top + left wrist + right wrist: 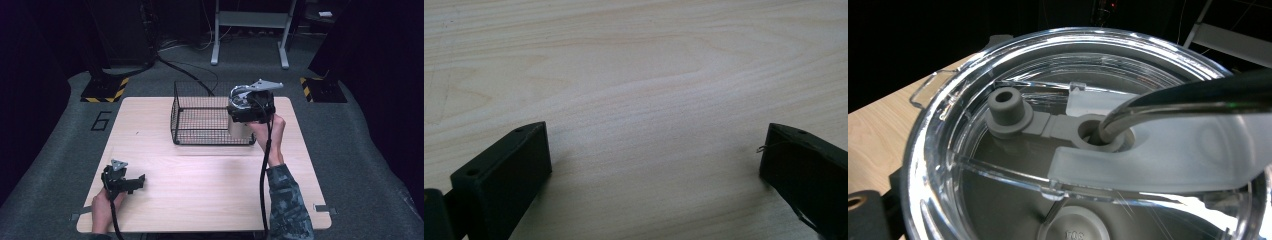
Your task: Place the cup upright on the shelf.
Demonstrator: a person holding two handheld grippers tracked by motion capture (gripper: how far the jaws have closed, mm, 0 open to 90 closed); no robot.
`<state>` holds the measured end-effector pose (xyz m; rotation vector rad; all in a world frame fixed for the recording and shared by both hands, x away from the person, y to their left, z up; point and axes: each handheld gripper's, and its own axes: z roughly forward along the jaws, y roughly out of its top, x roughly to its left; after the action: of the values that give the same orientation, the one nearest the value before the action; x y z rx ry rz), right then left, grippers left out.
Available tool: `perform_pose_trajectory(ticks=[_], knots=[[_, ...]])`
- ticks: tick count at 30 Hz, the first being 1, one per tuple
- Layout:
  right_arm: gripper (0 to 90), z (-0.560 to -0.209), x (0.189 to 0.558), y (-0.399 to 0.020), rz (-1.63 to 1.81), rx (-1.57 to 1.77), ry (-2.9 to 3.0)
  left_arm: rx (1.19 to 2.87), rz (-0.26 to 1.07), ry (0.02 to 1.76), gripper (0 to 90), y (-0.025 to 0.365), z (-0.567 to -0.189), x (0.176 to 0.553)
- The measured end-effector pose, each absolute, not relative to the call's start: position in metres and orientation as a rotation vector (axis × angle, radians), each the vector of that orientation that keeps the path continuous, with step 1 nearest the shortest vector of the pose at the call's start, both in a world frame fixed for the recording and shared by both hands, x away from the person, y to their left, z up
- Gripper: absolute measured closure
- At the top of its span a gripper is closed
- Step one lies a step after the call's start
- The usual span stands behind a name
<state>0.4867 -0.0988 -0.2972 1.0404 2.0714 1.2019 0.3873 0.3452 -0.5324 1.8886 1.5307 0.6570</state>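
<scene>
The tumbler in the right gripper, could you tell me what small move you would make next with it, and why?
Probably lower the tumbler a little further into the basket. The right gripper holds it at the basket's right end, seemingly above the floor. The clear lid and metal straw point up, so it looks upright. The left gripper rests open on the table.
</scene>
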Motion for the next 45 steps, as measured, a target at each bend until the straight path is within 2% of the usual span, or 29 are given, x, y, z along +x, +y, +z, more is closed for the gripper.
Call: perform_pose_trajectory(ticks=[45], knots=[[3.5, -0.296, 0.543, -0.079, 1.164, 1.091, 2.084, 1.891, 0.654, 1.526, 0.0, 0.345, -0.532, 0.387]])
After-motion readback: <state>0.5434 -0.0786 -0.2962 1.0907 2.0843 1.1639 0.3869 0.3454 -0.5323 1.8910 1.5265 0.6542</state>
